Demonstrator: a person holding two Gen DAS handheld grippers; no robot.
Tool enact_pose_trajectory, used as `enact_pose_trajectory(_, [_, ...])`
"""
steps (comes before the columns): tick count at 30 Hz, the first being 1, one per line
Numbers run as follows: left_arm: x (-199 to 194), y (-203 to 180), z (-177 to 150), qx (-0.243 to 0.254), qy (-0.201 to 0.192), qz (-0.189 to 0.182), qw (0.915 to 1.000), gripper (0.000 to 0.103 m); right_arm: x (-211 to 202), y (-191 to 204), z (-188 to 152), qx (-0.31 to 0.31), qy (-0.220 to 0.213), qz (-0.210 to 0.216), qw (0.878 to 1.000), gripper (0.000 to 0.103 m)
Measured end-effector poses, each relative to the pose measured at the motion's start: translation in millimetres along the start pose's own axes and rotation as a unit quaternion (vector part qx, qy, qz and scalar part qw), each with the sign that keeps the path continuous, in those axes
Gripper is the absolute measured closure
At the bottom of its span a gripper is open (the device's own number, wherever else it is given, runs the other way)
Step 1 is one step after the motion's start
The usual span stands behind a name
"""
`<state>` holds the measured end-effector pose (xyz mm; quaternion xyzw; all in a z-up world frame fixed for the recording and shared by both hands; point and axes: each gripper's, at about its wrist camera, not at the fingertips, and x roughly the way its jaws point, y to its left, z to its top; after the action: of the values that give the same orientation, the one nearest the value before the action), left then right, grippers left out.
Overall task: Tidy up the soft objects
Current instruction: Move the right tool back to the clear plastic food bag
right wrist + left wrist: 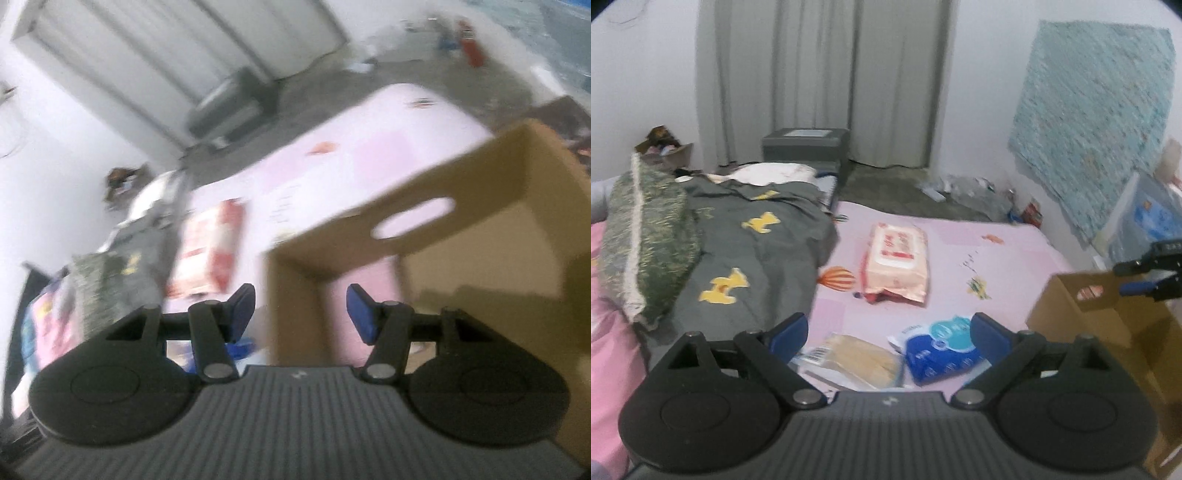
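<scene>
Pink bed sheet carries a blue tissue pack between the left gripper's spread, empty fingers. Right gripper, fingers spread, empty, straddles the brown cardboard box's corner. Only the left view shows the pink wipes pack sharply.

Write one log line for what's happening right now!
left hand-held gripper: open, empty, above blue tissue pack | right hand-held gripper: open, empty, at cardboard box

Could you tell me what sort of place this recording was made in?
Most likely a home bedroom: a bed with a pink printed sheet, a rumpled grey blanket beside a green pillow, and long curtains on the far wall.
</scene>
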<state>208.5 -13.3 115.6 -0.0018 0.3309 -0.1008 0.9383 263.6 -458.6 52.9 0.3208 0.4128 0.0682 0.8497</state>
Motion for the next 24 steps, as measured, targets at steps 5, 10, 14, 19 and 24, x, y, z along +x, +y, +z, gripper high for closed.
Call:
enact_pose_trajectory(5, [1,25,2,-0.033,0.013,0.012,0.9993,0.009,30,62,-12,-0.034,0.053,0.065,0.996,0.048])
enact_pose_trajectory(10, [28,41,-7,-0.064,0.073,0.000,0.9953,0.022,80,115,-30,-0.061,0.118,0.104,0.986,0.048])
enact_pose_trajectory(14, [63,51,-14,-0.082,0.130,-0.016,0.9880,0.038,133,156,-36,-0.084,0.164,0.110,0.977,0.048])
enact_pose_trajectory(19, [109,64,-20,-0.101,0.195,-0.028,0.9751,0.054,211,197,-40,-0.121,0.235,0.114,0.958,0.051])
enact_pose_trajectory(24, [150,74,-24,-0.114,0.247,-0.036,0.9616,0.056,288,221,-49,-0.153,0.293,0.097,0.939,0.050])
